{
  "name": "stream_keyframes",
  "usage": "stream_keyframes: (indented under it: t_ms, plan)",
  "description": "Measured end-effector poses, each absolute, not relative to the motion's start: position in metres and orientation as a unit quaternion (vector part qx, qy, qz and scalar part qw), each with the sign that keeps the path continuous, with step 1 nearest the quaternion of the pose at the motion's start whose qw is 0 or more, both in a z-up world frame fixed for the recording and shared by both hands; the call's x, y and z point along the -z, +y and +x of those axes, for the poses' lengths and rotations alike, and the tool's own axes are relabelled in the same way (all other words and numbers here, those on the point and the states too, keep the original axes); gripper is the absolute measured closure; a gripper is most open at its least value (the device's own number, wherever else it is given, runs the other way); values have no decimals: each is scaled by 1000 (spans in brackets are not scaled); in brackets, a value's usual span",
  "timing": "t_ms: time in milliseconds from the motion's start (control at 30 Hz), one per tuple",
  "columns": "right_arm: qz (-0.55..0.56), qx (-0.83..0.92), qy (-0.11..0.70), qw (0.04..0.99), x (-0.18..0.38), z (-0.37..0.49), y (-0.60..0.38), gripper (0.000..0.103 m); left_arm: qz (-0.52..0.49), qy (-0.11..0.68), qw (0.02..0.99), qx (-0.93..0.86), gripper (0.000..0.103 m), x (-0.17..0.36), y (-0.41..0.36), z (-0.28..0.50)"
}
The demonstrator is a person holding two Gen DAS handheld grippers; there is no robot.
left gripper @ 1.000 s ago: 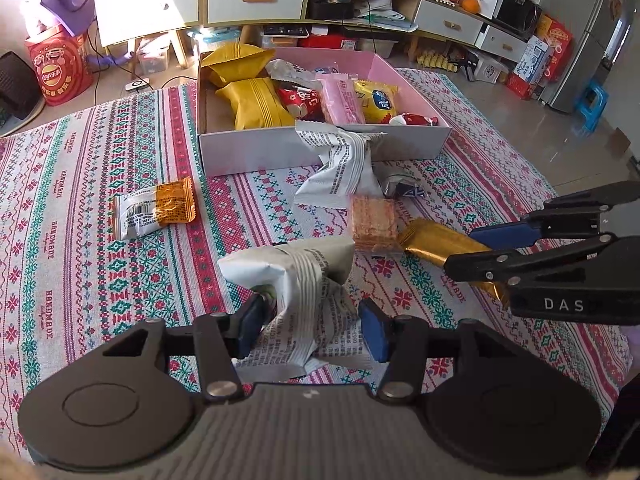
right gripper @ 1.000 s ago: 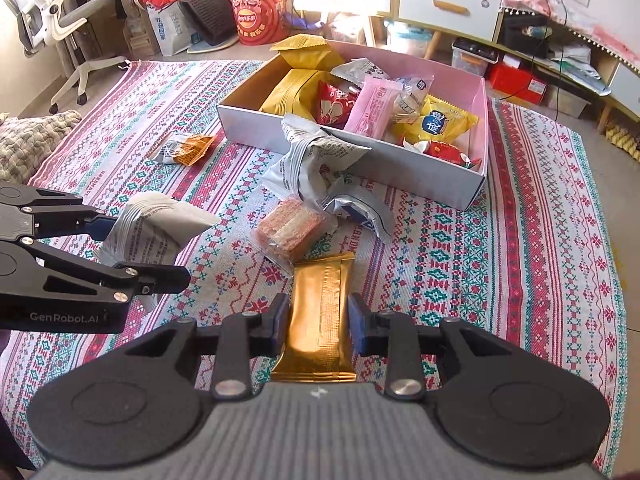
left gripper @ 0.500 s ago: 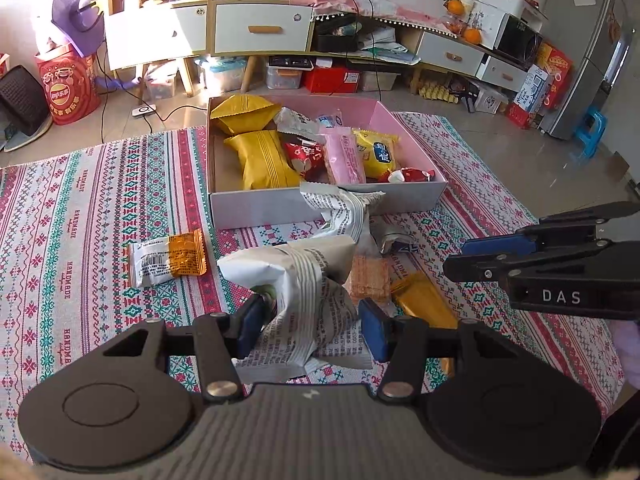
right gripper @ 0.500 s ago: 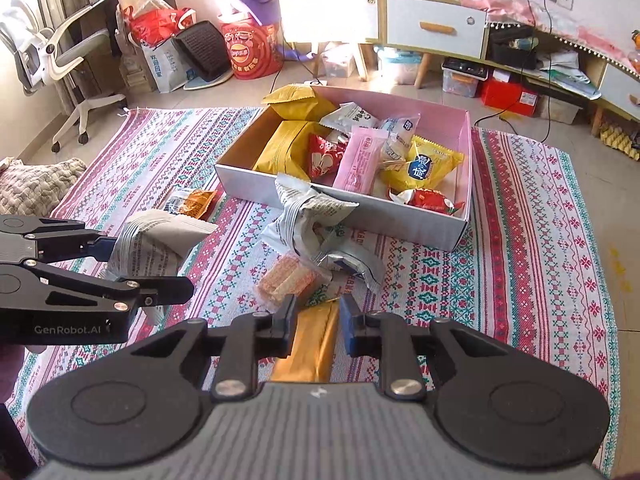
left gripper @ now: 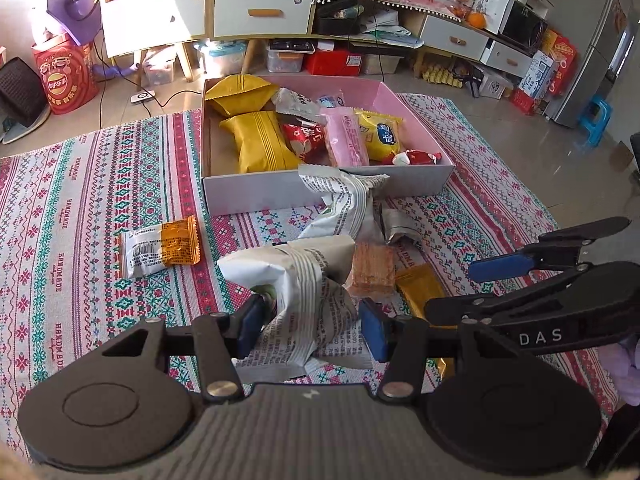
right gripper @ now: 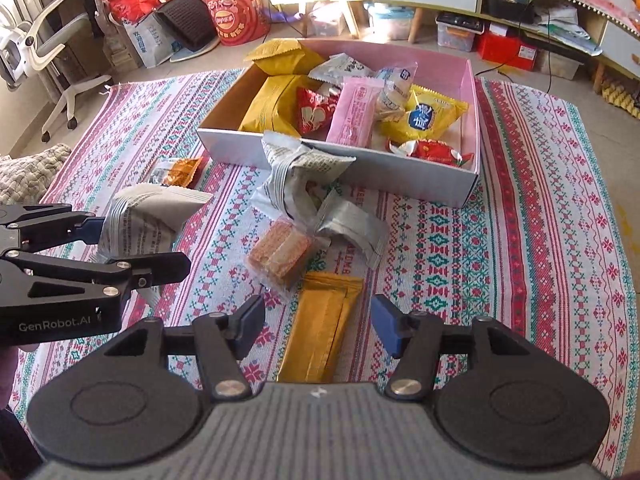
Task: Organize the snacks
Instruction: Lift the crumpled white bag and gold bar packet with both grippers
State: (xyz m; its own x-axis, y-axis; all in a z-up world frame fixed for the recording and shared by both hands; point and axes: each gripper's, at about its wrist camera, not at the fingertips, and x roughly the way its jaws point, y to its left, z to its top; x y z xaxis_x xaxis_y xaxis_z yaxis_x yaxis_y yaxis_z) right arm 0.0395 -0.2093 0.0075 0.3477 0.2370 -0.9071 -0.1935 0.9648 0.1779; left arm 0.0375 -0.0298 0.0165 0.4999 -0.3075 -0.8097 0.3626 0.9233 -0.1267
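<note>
Left wrist view shows the left tool [left gripper: 310, 324] clamped on a crumpled white foil snack packet with black print [left gripper: 298, 280], its blue pads pressed into either side so the wrapper bulges up between them, above the striped pink, teal and white woven cloth [left gripper: 80, 208] that covers the worktop. From the right wrist view, the right tool [right gripper: 318, 330] stands with its jaws apart, having just been opening, and a flat gold foil bar wrapper [right gripper: 324, 328] lies on the cloth between the pads, clear of both. Just beyond the gold bar sits a clear-wrapped pinkish wafer biscuit [right gripper: 280, 250], touching its far corner, and past that a loose heap of grey-white printed packets [right gripper: 308, 192] leans against the front wall of a shallow pink cardboard box [right gripper: 400, 178]. Inside the box I see two yellow pillow packs [right gripper: 276, 100], a red packet [right gripper: 314, 108], a long pink packet [right gripper: 354, 110], a yellow pack with a blue round label [right gripper: 426, 114] and a small red-wrapped sweet [right gripper: 430, 148] near the front right corner. Well off to the left of the box, alone on the cloth, lies a small orange-and-white sachet [left gripper: 162, 246].
</note>
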Motion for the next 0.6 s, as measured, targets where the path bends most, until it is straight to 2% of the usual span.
stream_keyframes:
  t_ms: [133, 267, 400, 433, 500, 600]
  plan:
    - [15, -132, 576, 806, 7, 38, -203, 48, 41, 469, 860, 197, 44, -11, -32, 32]
    - [-3, -123, 585, 801, 15, 37, -198, 55, 47, 474, 856, 199, 44, -7, -32, 28]
    - [-11, -119, 582, 804, 16, 37, -197, 55, 47, 479, 853, 199, 44, -4, -30, 26]
    - [-15, -117, 581, 805, 16, 37, -196, 57, 47, 480, 853, 199, 44, -4, -30, 25]
    - [-29, -115, 575, 810, 15, 36, -193, 68, 46, 481, 853, 198, 44, -4, -28, 25]
    - [-33, -118, 569, 813, 14, 33, -190, 75, 44, 481, 854, 196, 44, -5, -24, 24]
